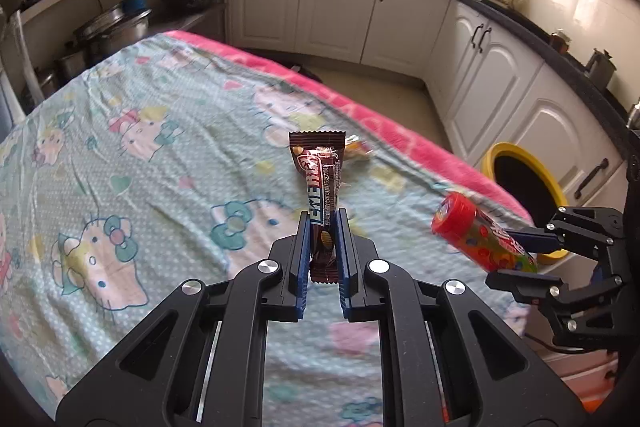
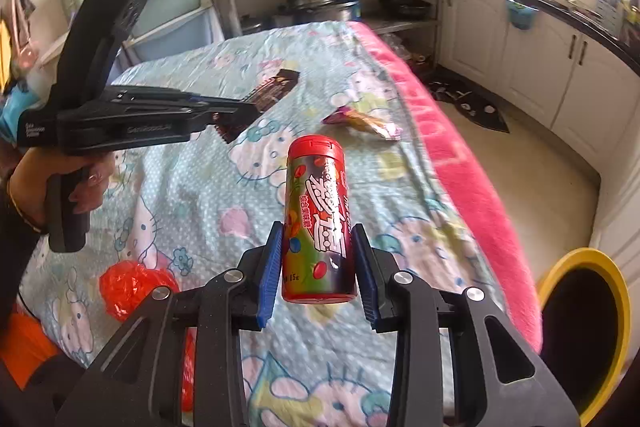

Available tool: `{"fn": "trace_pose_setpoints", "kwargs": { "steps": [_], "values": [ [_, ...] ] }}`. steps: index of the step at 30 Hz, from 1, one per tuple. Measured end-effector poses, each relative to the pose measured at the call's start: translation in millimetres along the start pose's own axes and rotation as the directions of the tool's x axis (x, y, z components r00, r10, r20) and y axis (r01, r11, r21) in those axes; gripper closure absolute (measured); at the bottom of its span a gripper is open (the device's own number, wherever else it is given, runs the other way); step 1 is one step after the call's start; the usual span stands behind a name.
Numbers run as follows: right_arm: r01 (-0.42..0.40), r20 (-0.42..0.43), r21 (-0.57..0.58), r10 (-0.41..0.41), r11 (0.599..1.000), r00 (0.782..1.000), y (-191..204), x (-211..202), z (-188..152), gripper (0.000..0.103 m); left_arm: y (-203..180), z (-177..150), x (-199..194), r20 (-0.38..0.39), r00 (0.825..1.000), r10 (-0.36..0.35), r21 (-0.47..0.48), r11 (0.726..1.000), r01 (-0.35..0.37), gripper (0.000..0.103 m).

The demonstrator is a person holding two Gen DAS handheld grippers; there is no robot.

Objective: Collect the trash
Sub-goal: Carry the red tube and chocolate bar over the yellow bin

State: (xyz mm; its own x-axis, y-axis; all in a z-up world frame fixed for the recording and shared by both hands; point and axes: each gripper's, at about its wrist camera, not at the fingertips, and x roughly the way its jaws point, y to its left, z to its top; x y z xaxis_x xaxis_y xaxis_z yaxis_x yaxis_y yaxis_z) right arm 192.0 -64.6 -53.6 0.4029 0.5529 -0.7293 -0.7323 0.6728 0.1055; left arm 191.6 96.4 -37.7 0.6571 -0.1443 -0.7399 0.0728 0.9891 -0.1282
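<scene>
**Operator:** Report gripper status and object positions.

**Technician:** The left gripper (image 1: 324, 227) is pressed almost together, pinching the lower part of a brown foil chocolate-bar wrapper (image 1: 320, 183), which stands upright above the fingertips and clear of the pale-green cartoon-print cloth (image 1: 160, 107) covering the table. The right gripper (image 2: 318, 259) is part-way spread, clamped on the lower body of a red-capped cylindrical candy tube (image 2: 316, 215); both blue pads (image 2: 270, 267) contact its sides. The yellow-rimmed round bin (image 2: 584, 331) stands on the floor beside the table's pink edge, to the right of both grippers.

**Operator:** What remains on the table?

**Technician:** A crumpled pink-and-yellow snack wrapper (image 2: 362, 121) lies near the far middle of the cloth. A crumpled red plastic bag (image 2: 134, 287) lies near the left corner closest to the person.

**Operator:** List the hazards from here.

**Technician:**
1. The tube is smooth, round and held low. A tilt on the way to the bin could let it pivot or slip between the pads.
2. The wrapper is thin and limp. It may cling to a pad on release and not fall.
3. Both grippers approach one bin opening. Simultaneous entry risks collision; release in sequence.
4. Release before the bin mouth drops the item on the floor or cloth edge.
</scene>
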Motion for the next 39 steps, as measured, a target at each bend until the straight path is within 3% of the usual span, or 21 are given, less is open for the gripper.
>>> {"fn": "trace_pose_setpoints", "kwargs": {
  "steps": [20, 39],
  "values": [
    [0.111, 0.141, 0.145, -0.132, 0.983, 0.981, -51.5, -89.2, -17.7, 0.071, -92.3, 26.4, -21.1, 0.078, 0.99, -0.116, 0.088, 0.99, 0.109, 0.095],
    [0.247, 0.207, 0.301, -0.316, 0.921, 0.926, -112.2, -159.6, -47.6, 0.071, -174.8, 35.9, -7.2, 0.077, 0.966, -0.246, 0.166, 0.959, 0.231, 0.095]
  ]
}}
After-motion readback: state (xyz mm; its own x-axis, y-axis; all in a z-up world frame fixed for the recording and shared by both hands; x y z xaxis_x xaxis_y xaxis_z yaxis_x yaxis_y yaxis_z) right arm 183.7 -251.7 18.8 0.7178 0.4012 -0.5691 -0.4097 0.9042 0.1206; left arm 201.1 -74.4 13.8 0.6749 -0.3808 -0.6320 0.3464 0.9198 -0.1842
